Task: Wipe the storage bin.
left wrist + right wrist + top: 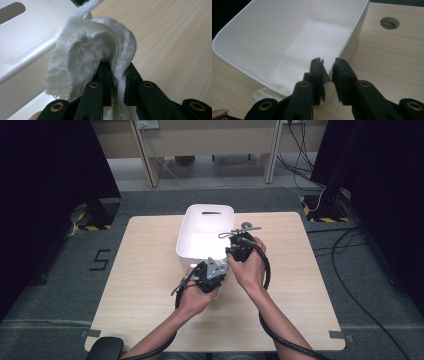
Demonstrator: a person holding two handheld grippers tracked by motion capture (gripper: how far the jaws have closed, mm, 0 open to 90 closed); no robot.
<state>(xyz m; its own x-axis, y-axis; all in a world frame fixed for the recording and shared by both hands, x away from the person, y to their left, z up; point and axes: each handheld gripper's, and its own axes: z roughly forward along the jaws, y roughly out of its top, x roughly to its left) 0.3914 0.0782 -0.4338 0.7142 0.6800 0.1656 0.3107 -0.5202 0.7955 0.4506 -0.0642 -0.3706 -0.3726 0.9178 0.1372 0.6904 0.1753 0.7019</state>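
- Between the left tool's (116, 82) jaws sits a white cloth (92, 57); the jaws are closed hard on a fold of it, so the cloth hangs bunched above the pads instead of lying flat.
- At the near corner of the bin (287, 37), the right tool (327, 75) has its jaws on either side of the wall, one inside and one outside, nearly closed on the rim; this grip looks meant to steady the bin while the cloth is handled.
- From the high view, both tools (212, 270) (239, 247) meet at the bin's near edge, left hand low at the front wall, right hand at the corner beside it.
- Held just outside the bin's front wall, the cloth is above the worktop (175, 37), not yet inside.
- The cloth is thin, loosely woven and gauzy, crumpled into soft folds with a frayed, rolled edge; a twisted strip runs up out of the picture.
- The bin is white, smooth plastic, rounded at the corners, with a slot handle (210, 213) in the far wall.
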